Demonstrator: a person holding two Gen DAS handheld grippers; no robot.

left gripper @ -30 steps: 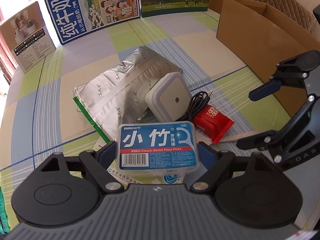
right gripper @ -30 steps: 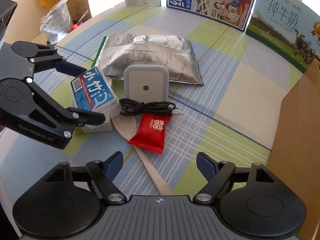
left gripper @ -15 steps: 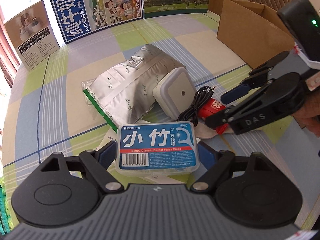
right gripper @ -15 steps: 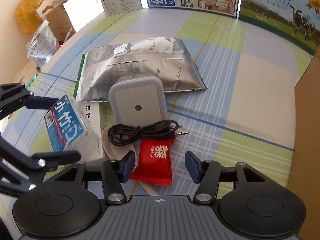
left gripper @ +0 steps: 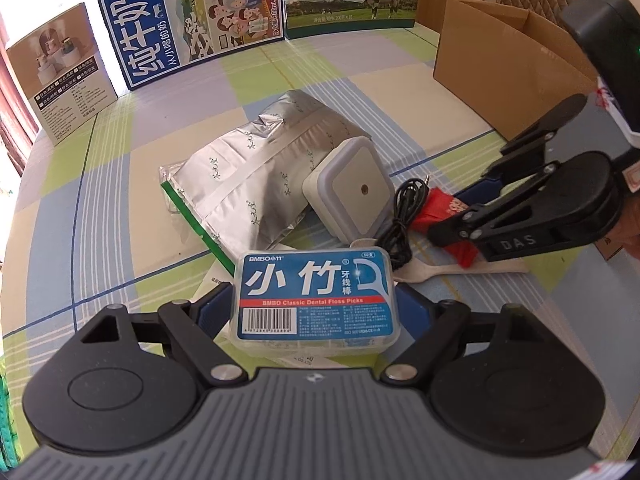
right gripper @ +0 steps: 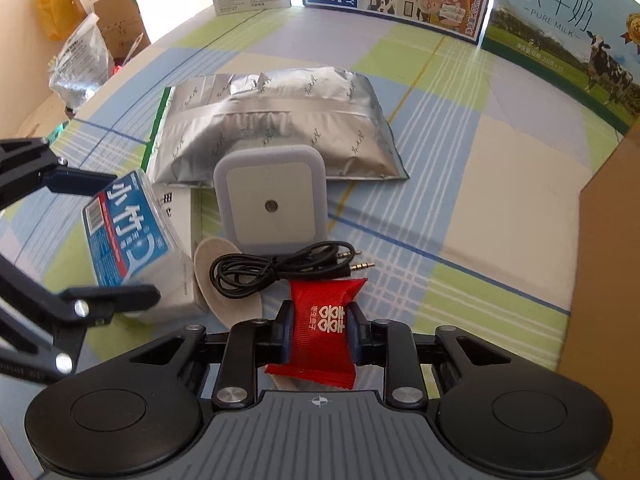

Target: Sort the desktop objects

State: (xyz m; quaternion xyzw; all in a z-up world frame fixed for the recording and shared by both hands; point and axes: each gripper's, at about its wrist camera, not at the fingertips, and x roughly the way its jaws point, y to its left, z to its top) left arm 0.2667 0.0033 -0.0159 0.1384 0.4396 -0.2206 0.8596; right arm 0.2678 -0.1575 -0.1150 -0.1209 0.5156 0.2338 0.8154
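My left gripper (left gripper: 316, 304) is shut on a blue dental floss pick box (left gripper: 314, 294), held just above a white paper box; the floss box also shows at the left of the right wrist view (right gripper: 124, 236). My right gripper (right gripper: 320, 324) is shut on a red candy packet (right gripper: 322, 328), which also shows in the left wrist view (left gripper: 440, 216). A silver foil bag (right gripper: 276, 128), a white square night light (right gripper: 270, 198), a coiled black audio cable (right gripper: 276, 268) and a beige spoon (right gripper: 224, 284) lie on the checked tablecloth.
An open cardboard box (left gripper: 504, 64) stands at the right, its wall also showing in the right wrist view (right gripper: 604, 264). Milk cartons (left gripper: 192, 20) and a small product box (left gripper: 64, 72) stand along the back. Bags and boxes (right gripper: 80, 56) lie beyond the table's left edge.
My right gripper moved down and forward and closed on the red candy packet. My left gripper kept its hold on the floss box and lifted it slightly.
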